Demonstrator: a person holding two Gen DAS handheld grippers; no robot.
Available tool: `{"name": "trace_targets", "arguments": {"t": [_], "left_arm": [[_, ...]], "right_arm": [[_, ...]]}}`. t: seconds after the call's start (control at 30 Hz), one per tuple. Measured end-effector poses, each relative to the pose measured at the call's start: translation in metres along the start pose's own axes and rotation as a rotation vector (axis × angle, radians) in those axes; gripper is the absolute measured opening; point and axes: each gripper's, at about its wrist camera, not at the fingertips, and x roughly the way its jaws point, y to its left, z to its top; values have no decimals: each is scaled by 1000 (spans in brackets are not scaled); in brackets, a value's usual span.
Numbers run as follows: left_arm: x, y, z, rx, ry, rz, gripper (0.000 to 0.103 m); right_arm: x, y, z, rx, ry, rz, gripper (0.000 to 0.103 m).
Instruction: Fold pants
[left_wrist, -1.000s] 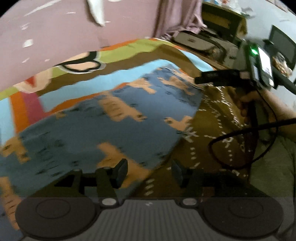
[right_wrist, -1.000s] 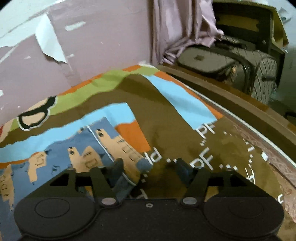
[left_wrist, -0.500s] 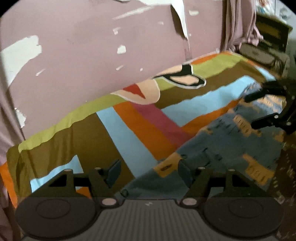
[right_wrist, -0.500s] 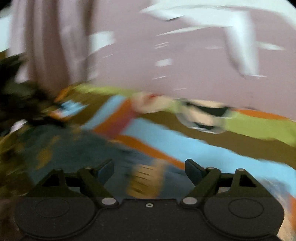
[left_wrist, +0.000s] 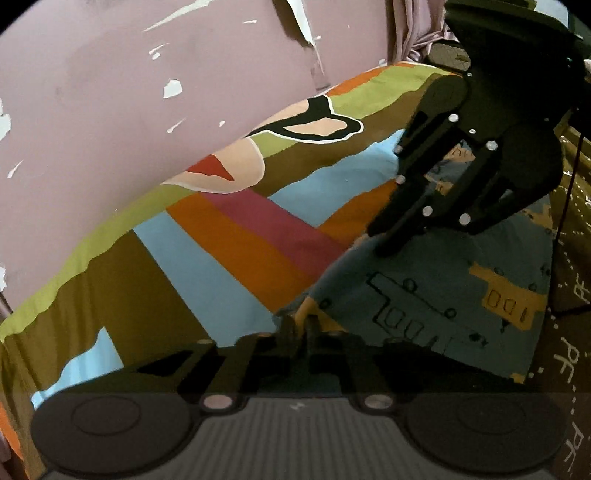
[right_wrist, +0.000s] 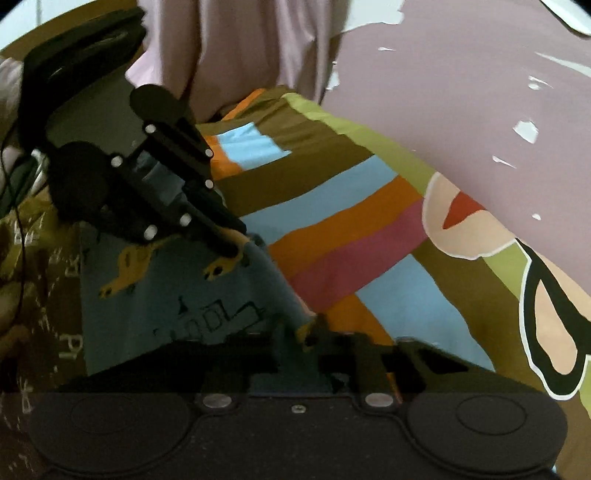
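Both grippers clamped on same far edge of pants (left_wrist: 424, 291): left gripper (left_wrist: 300, 328) on one end, right gripper (left_wrist: 382, 242) on other, jaws closing. Pants flat on striped bedspread (left_wrist: 207, 258), long axis spanning between grippers, wall-side. Probably fold toward near bed edge.

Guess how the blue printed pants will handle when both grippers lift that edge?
Probably floppy: the pants lie flat, creasing where the left gripper and right gripper pinch them. Likely light, thin fabric; the unheld part should sag and drag across the bedsheet.

One pants (left_wrist: 436, 295), two tools (left_wrist: 301, 328) (left_wrist: 388, 236), one bedsheet (left_wrist: 229, 236), one curtain (right_wrist: 236, 51), one wall (left_wrist: 147, 74).
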Motion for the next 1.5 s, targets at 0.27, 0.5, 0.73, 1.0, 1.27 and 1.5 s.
{"name": "trace_targets", "arguments": {"t": [0.27,0.5,0.73,1.0,1.27,1.5], "left_arm": [[-31,-42,-29,105,-87,72,2],[-22,-67,-43,181,-102,153,2],[-21,-67,-44,187,-120,168,2],[-30,-69,-54,195,-126,149,3],[-41,-67,-59,143,-118,132,7],[-29,-65,-75,76,7,106,8]], "right_arm": [[-25,37,-13,-115,-23,6,1],[-25,12,0,141,-45,131,29],[17,-18,36,373,-12,259,31],[61,-16,53,432,112,356,25],[51,-12,72,355,44,279,6],[66,-47,97,316,75,108,5]]}}
